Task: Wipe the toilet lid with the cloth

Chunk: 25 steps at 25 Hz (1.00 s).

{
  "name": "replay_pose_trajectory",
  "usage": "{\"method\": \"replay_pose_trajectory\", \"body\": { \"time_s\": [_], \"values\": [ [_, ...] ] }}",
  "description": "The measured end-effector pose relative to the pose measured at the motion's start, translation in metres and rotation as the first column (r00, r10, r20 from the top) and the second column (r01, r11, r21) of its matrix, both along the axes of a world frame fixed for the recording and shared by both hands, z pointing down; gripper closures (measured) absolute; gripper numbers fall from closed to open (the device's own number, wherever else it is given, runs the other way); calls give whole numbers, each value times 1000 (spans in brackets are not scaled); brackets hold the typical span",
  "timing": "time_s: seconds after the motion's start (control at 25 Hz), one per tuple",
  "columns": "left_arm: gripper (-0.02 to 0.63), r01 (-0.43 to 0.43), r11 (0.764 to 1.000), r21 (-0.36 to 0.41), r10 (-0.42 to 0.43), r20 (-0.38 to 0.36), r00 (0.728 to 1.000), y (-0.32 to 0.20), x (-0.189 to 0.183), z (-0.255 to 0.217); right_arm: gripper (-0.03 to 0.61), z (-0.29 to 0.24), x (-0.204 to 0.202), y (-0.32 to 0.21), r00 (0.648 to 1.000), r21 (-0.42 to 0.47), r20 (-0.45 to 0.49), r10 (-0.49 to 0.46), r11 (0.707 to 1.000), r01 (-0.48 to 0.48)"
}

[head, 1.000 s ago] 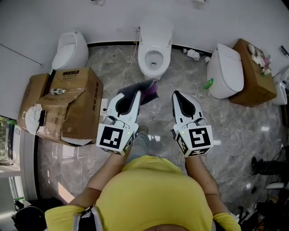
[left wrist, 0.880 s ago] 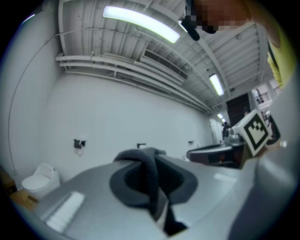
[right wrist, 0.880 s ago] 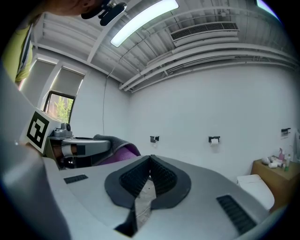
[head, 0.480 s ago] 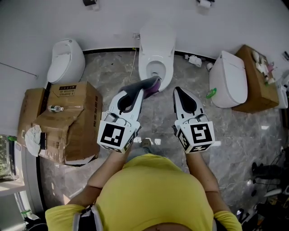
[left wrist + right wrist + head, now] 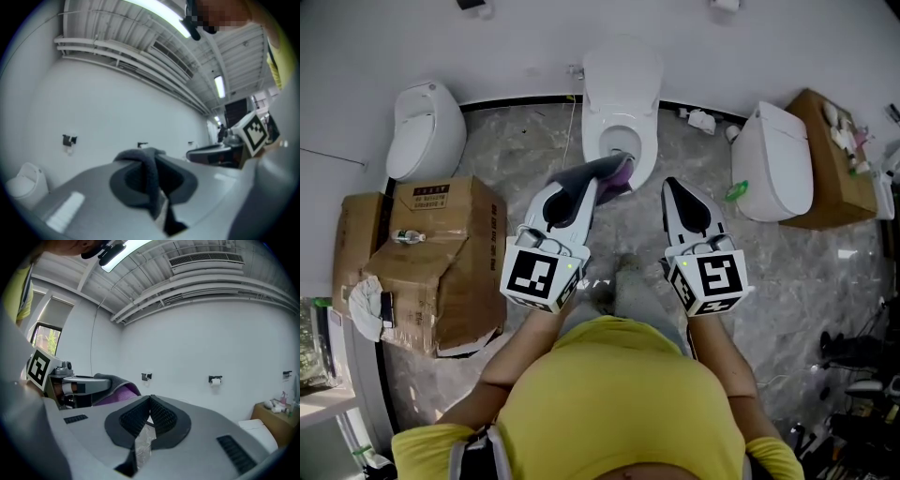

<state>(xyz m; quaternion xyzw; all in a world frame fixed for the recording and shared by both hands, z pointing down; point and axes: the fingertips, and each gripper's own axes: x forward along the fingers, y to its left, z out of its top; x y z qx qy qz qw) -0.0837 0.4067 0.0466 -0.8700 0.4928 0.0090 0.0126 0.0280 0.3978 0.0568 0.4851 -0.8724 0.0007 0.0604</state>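
Note:
The white toilet (image 5: 622,103) stands against the far wall in the head view, its lid (image 5: 622,66) raised and the bowl showing. My left gripper (image 5: 592,184) is shut on a grey and purple cloth (image 5: 617,172), which hangs over the bowl's near rim. In the left gripper view the grey cloth (image 5: 149,173) sits pinched between the jaws. My right gripper (image 5: 667,185) is level beside it, shut and holding nothing, just right of the bowl's front. The right gripper view shows the left gripper (image 5: 84,385) with the cloth (image 5: 117,389) at its left.
A second white toilet (image 5: 773,159) and a wooden cabinet (image 5: 830,155) stand at the right, with a green item (image 5: 732,192) on the floor between. At the left are a small white fixture (image 5: 427,117) and cardboard boxes (image 5: 441,244). Cables lie at the lower right (image 5: 853,352).
Both grippers have come forward together toward the toilet. The cloth now hangs over the bowl's front rim, where a second ago it hung over the floor short of it.

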Motion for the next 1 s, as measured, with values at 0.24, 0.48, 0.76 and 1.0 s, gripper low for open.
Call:
{"method": "replay_pose_trajectory", "body": {
  "time_s": [0.24, 0.48, 0.76, 1.0],
  "values": [
    [597, 1, 1000, 17, -1, 15, 1000, -29, 1, 0, 561, -2, -3, -34, 1000, 26, 4, -13, 1000, 13],
    [597, 1, 999, 32, -2, 13, 1000, -80, 10, 5, 561, 0, 2, -86, 1000, 48, 6, -20, 999, 20],
    [597, 16, 1000, 23, -16, 13, 1000, -174, 30, 19, 561, 13, 22, -179, 1000, 30, 10, -26, 999, 25],
    [597, 44, 999, -12, -43, 38, 998, -256, 41, 25, 561, 25, 26, -263, 998, -19, 15, -59, 998, 59]
  ]
}}
